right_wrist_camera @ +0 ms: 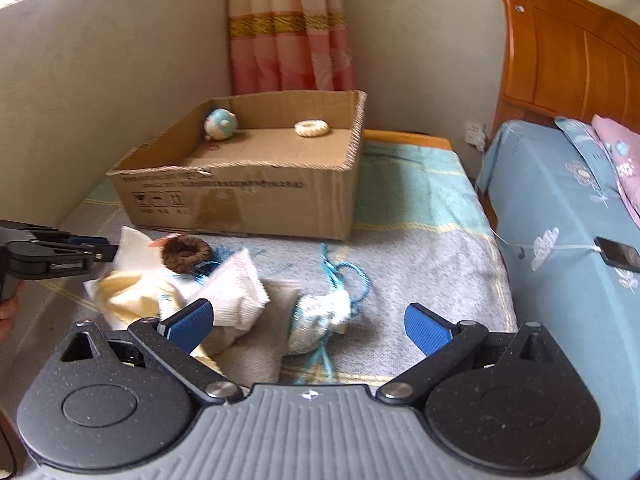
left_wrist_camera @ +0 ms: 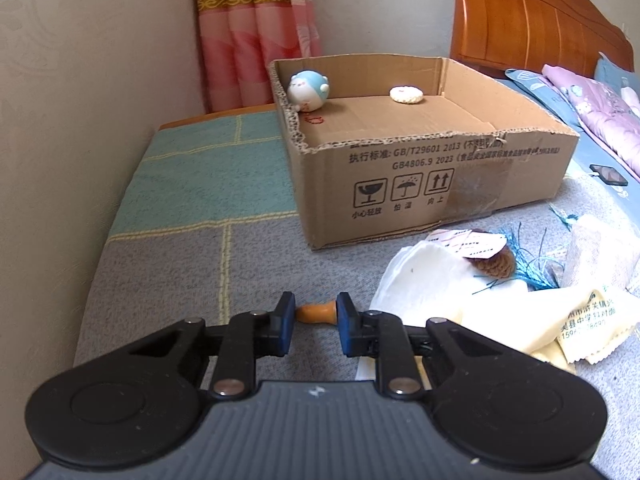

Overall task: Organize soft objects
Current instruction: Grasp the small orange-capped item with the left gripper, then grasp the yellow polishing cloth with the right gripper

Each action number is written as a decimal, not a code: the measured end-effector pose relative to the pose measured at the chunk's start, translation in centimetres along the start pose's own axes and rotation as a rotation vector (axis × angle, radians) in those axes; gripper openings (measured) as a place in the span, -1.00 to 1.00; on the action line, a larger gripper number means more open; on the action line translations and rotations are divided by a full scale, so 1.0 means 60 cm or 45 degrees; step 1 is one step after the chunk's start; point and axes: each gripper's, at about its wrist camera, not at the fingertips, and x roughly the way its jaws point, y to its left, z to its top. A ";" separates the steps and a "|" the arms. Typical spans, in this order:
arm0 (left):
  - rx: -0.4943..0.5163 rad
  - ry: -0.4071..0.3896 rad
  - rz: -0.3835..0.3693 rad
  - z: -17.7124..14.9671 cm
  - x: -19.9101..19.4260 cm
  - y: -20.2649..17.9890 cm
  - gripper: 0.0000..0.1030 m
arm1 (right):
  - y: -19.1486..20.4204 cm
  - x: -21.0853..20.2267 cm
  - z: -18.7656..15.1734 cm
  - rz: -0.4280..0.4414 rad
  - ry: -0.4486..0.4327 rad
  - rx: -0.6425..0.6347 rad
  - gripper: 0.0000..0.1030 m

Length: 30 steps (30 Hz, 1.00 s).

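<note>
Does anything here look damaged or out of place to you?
The cardboard box looks rough: its top edges are ragged, with flaps apparently torn off. Loose blue string trails across the blanket by the pile, and a phone lies near the edge of the bed on its charging cable.

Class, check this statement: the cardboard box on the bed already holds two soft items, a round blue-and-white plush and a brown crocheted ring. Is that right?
One detail is wrong. The ring inside the cardboard box is cream, not brown, lying near the round blue-and-white plush. The brown crocheted ring lies outside, on the pile in front of the box. The right wrist view shows both rings.
</note>
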 end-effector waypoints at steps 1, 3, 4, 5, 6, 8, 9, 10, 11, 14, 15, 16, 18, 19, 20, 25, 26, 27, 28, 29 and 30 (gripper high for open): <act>-0.001 0.001 0.003 -0.002 -0.002 0.001 -0.60 | 0.007 -0.003 0.003 0.024 -0.011 -0.026 1.00; -0.002 0.003 0.010 -0.004 -0.004 0.002 -0.60 | 0.025 -0.008 0.008 0.075 -0.031 -0.088 1.00; -0.003 0.003 0.010 -0.004 -0.005 0.002 -0.60 | 0.036 -0.009 0.010 0.097 -0.036 -0.123 1.00; -0.005 0.003 0.011 -0.005 -0.005 0.002 -0.60 | 0.048 -0.010 0.013 0.122 -0.044 -0.163 1.00; -0.005 0.003 0.011 -0.005 -0.005 0.002 -0.60 | 0.060 -0.010 0.015 0.152 -0.047 -0.201 1.00; -0.004 0.003 0.011 -0.005 -0.005 0.002 -0.60 | 0.083 -0.006 0.018 0.221 -0.043 -0.280 1.00; -0.002 0.003 0.011 -0.005 -0.005 0.002 -0.60 | 0.094 -0.003 0.019 0.248 -0.044 -0.317 1.00; -0.001 0.002 0.011 -0.005 -0.005 0.002 -0.60 | 0.106 0.001 0.019 0.274 -0.040 -0.358 0.99; -0.005 0.003 0.009 -0.005 -0.005 0.003 -0.60 | 0.117 0.007 0.018 0.297 -0.030 -0.398 0.99; -0.014 0.003 0.005 -0.005 -0.004 0.004 -0.60 | 0.145 0.032 0.014 0.303 0.015 -0.507 0.83; -0.018 0.002 0.003 -0.005 -0.004 0.005 -0.60 | 0.152 0.040 0.012 0.306 0.032 -0.542 0.75; -0.022 0.002 -0.001 -0.005 -0.004 0.006 -0.60 | 0.158 0.048 0.011 0.306 0.047 -0.572 0.70; -0.026 0.003 -0.005 -0.005 -0.003 0.008 -0.60 | 0.164 0.063 0.009 0.303 0.076 -0.612 0.60; -0.026 0.003 -0.006 -0.005 -0.003 0.008 -0.60 | 0.166 0.070 0.008 0.300 0.093 -0.626 0.53; -0.025 0.003 -0.007 -0.005 -0.003 0.009 -0.60 | 0.166 0.076 0.008 0.299 0.108 -0.636 0.50; -0.027 0.004 -0.014 -0.006 -0.003 0.011 -0.60 | 0.172 0.089 0.004 0.282 0.137 -0.705 0.27; -0.029 0.005 -0.016 -0.005 -0.003 0.012 -0.60 | 0.174 0.091 0.004 0.284 0.143 -0.716 0.25; -0.029 0.005 -0.018 -0.005 -0.003 0.012 -0.60 | 0.174 0.093 0.003 0.285 0.148 -0.724 0.21; -0.028 0.005 -0.019 -0.006 -0.002 0.013 -0.60 | 0.174 0.095 0.004 0.287 0.154 -0.728 0.15; -0.027 0.005 -0.019 -0.006 -0.002 0.012 -0.60 | 0.174 0.098 0.004 0.289 0.160 -0.729 0.10; -0.026 0.006 -0.018 -0.006 -0.002 0.012 -0.60 | 0.173 0.098 0.004 0.292 0.167 -0.730 0.00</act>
